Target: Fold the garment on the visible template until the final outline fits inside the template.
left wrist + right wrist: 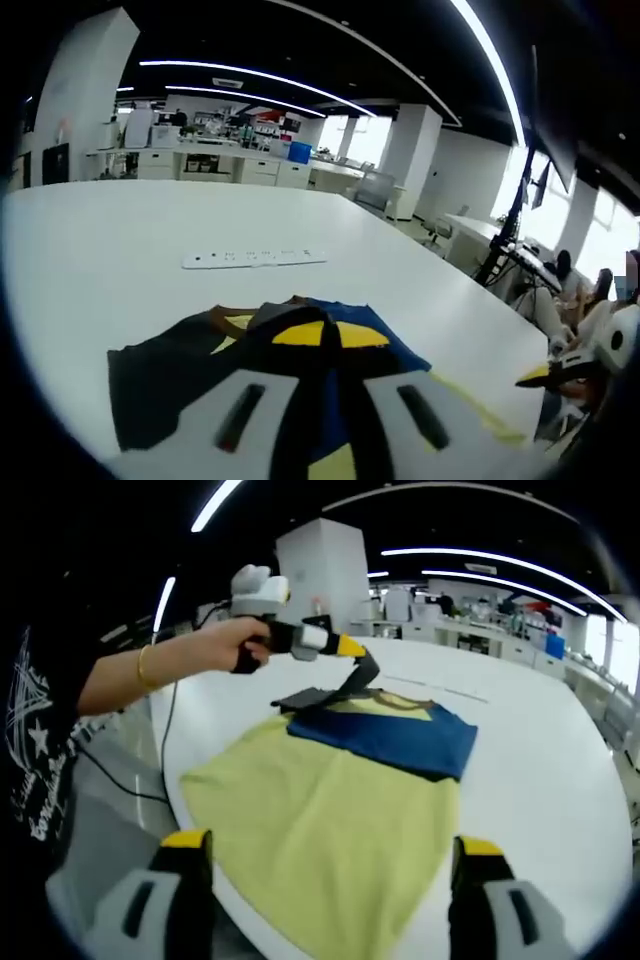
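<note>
Across the broad white tabletop [560, 780], a soft cloth garment [385, 735] with a blue body, a yellow collar patch and a dark grey sleeve is lying partly folded on a pale yellow rectangular template sheet [320, 830], toward the sheet's far end. A folding step appears to be in hand: the left gripper [352, 685], held in a person's hand [245, 640], is reaching down onto the grey sleeve [305, 697] at the garment's far corner. Whether its jaws are pinching the cloth or just resting there, I cannot tell; in the left gripper view they are sitting low over the fabric [330, 340] with a dark gap between them. The right gripper [325, 890] is hovering near the sheet's close edge, jaws spread wide and holding nothing.

That sleeve is spilling off the sheet's outline, so the next move is likely calling for folding it inward over the blue body. The cloth is looking limp and wrinkled. Beyond it, a long white power strip [254, 258] is lying on the table.
</note>
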Action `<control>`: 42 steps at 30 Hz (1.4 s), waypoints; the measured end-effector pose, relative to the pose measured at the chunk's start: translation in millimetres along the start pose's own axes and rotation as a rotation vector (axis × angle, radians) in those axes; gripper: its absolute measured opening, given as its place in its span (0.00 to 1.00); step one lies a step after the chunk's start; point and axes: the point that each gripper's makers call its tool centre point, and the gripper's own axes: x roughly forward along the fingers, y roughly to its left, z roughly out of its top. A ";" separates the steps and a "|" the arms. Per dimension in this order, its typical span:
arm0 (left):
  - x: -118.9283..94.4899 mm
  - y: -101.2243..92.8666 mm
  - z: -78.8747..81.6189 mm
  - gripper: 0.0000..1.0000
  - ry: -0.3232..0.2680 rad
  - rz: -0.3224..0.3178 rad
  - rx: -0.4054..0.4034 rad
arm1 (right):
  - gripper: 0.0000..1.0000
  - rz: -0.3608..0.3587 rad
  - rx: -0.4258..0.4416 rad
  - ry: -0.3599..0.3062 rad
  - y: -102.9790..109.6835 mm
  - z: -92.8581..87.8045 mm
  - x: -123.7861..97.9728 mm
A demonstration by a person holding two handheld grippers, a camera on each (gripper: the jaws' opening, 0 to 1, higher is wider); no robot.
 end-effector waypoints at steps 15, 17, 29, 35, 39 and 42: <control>24.2 -40.0 -20.5 0.00 0.041 -0.064 0.048 | 1.00 -0.016 0.011 0.010 -6.3 -6.9 -3.2; 25.6 -46.0 -19.1 0.00 0.031 -0.083 0.048 | 1.00 -0.018 0.011 0.011 -6.0 -6.9 -3.4; 30.0 -83.6 -42.9 0.00 0.060 -0.197 0.077 | 1.00 -0.025 0.016 0.013 -6.8 -9.1 -5.5; 34.0 -99.3 -60.3 0.00 0.107 -0.229 0.122 | 1.00 -0.029 0.021 0.022 -6.2 -13.5 -7.7; 35.5 -106.4 -75.0 0.00 0.138 -0.235 0.129 | 1.00 -0.032 0.024 0.025 -7.3 -14.6 -9.7; 39.0 -107.0 -85.4 0.00 0.167 -0.233 0.129 | 1.00 -0.034 0.024 0.023 -8.6 -14.4 -10.9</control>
